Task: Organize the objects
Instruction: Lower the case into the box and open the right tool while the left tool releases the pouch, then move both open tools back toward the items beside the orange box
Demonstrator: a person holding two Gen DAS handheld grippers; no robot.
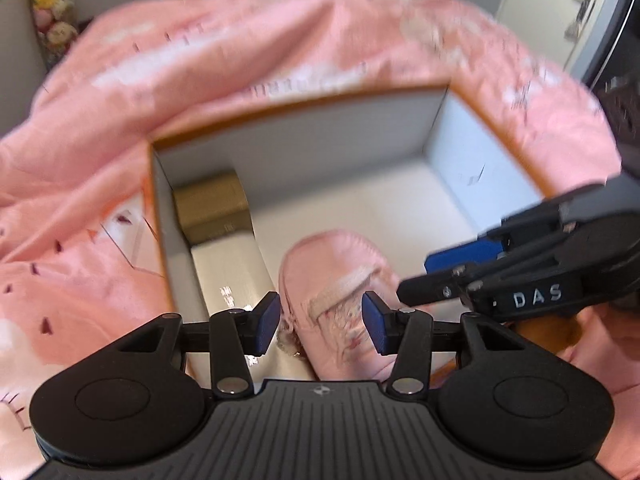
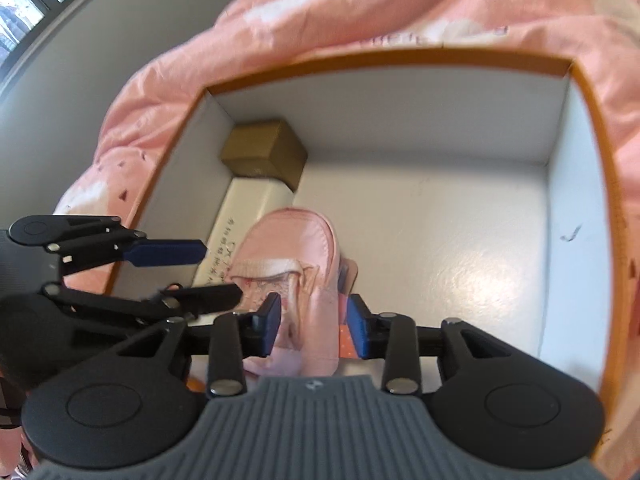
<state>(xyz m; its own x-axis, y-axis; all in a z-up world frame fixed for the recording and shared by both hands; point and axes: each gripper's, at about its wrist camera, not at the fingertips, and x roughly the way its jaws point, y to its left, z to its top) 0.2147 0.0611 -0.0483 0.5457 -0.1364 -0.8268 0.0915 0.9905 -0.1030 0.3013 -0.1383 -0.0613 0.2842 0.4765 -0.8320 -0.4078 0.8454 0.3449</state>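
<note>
Pink satin covers most of both views: a rumpled bedspread [image 1: 208, 60] surrounds an open cardboard box [image 2: 384, 64] with an orange rim and white inner walls. The box's floor is bare on its right side.

Inside the box, a small pink shoe [image 2: 292, 248] with a pale elastic strap lies toe toward twelve o'clock, near the left wall. At about eleven o'clock from the shoe, a small gold-brown carton [image 2: 264, 148] sits in the far left corner, and a long white carton [image 2: 244, 204] with printed lettering lies along the left wall, between the gold one and the near edge, just beside the shoe.

The right gripper [image 2: 314, 326] reaches down over the heel end of the shoe. Its blue pads stand on either side of the heel; the left pad appears to touch the shoe's opening, while orange patterned material shows beside the right pad. Whether it truly pinches the shoe cannot be told.

The left gripper [image 1: 322, 322] hangs above the shoe in its own view, its blue pads parted with clear gaps to the shoe, so it is released. From the right wrist view it enters at nine o'clock, its fingers over the white carton.
</note>
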